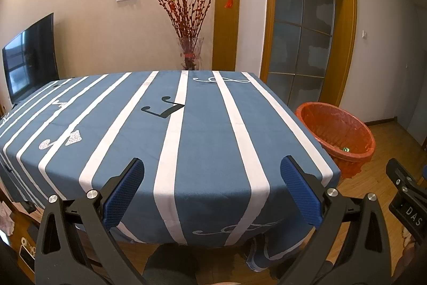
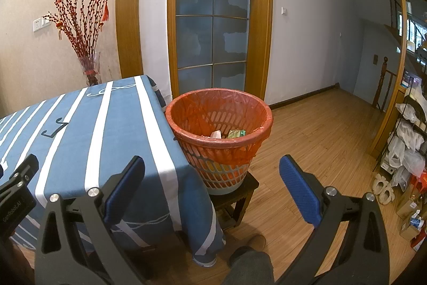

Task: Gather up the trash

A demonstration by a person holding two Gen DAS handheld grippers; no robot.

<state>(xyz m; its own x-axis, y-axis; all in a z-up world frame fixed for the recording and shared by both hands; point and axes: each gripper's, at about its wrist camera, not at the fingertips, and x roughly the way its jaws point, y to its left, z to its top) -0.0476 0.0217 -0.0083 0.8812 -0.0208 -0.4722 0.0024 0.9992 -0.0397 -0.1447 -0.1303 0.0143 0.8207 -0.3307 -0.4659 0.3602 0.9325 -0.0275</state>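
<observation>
Jaws of the left gripper point(image 1: 212, 188) and right gripper point(image 2: 212, 188) gape wide, empty — over the bench's point(image 1: 202, 140) near edge and right corner. Wastebasket point(image 2: 218, 135), red-lined, on a stool touching that corner, holds wrappers point(image 2: 236, 133); open floor point(image 2: 320, 140) lies rightward.

Left gripper point(image 1: 212, 190) fingers spread wide, right gripper point(image 2: 212, 190) likewise, both empty

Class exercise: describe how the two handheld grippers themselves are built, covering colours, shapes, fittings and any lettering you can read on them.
The left gripper and right gripper match: black plastic frames with triangular cut-outs, round silver bolts at the pivots, and jaws faced with blue textured pads. The right gripper's black body reads "DAS" in the left wrist view; the left one's reads "GenRobot.AI" in the right wrist view.
</observation>
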